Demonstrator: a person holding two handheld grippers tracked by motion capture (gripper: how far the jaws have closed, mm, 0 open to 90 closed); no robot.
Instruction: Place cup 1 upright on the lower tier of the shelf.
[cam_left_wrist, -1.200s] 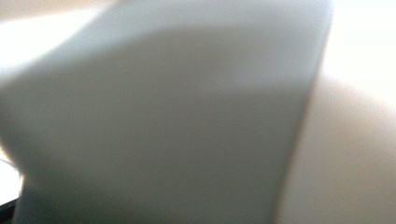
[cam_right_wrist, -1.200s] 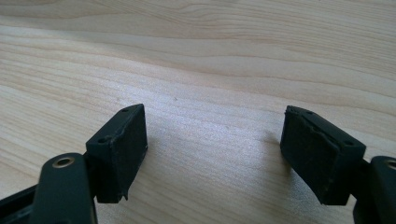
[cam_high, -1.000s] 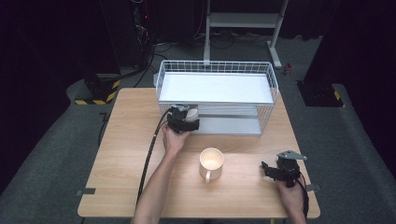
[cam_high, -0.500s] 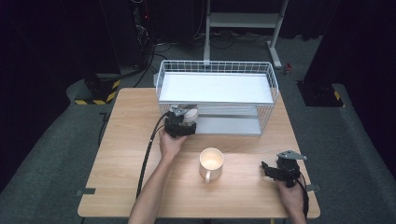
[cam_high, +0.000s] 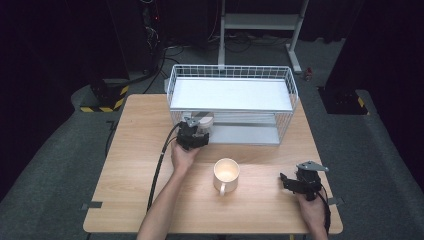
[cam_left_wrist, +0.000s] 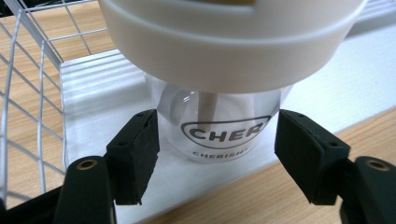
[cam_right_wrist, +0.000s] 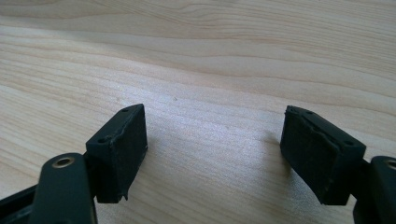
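**Clear bottle gripped at the mouth of the wire rack**

Wooden table (cam_high: 125, 165): light grain, bearing every item listed below.

Wire rack (cam_high: 232, 82): white mesh basket with a flat white top shelf and a lower white shelf (cam_left_wrist: 93, 88), standing at the far side of the table. Its mesh wall rises just left of the bottle in the left gripper view, close beside the left pad.

Cream mug (cam_high: 226, 174): upright, handle toward the person, on bare wood between the two hands, well apart from the rack and touched by neither gripper.

Clear bottle (cam_left_wrist: 219, 126): transparent body with dark lettering and a wide white cap (cam_left_wrist: 229, 42), standing at the front left corner of the rack's lower shelf.

Left gripper (cam_left_wrist: 217, 154): jaws have just been closing, with the bottle between them. Both pads now meet the clear body below the cap, one at each side.

Right gripper (cam_right_wrist: 215, 154): jaws stand apart with nothing between them, low over bare wood near the right front of the table.
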